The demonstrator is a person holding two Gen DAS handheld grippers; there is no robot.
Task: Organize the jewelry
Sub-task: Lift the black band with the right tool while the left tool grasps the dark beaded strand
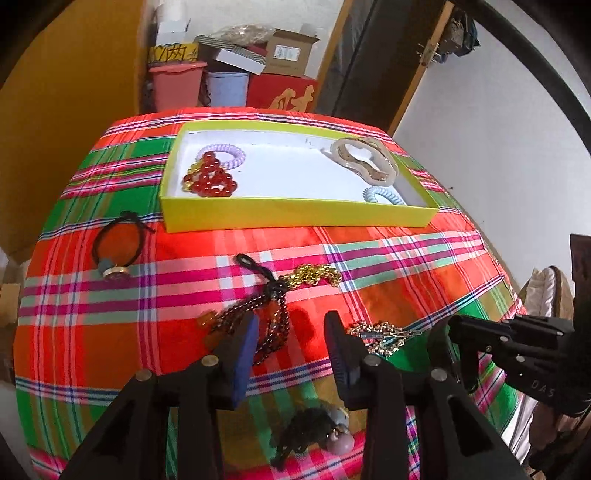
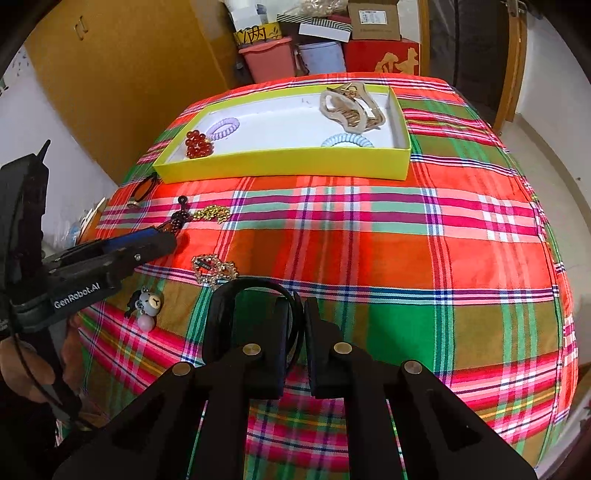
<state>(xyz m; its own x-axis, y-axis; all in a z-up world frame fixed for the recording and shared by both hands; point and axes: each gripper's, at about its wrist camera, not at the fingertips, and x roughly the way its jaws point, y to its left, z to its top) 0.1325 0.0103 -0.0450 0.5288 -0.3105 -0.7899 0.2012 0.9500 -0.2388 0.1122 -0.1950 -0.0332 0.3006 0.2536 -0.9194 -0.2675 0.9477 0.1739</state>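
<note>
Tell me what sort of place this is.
Probably a room in a home, used partly for storage: a plaid tablecloth covers the table, cardboard boxes and plastic bins are stacked behind it, beside a wooden door.

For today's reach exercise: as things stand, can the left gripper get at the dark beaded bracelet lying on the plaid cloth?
Probably yes. The left gripper is open just above the dark beaded bracelet, which lies uncovered on the plaid cloth; only the gold chain touches its far end.
</note>
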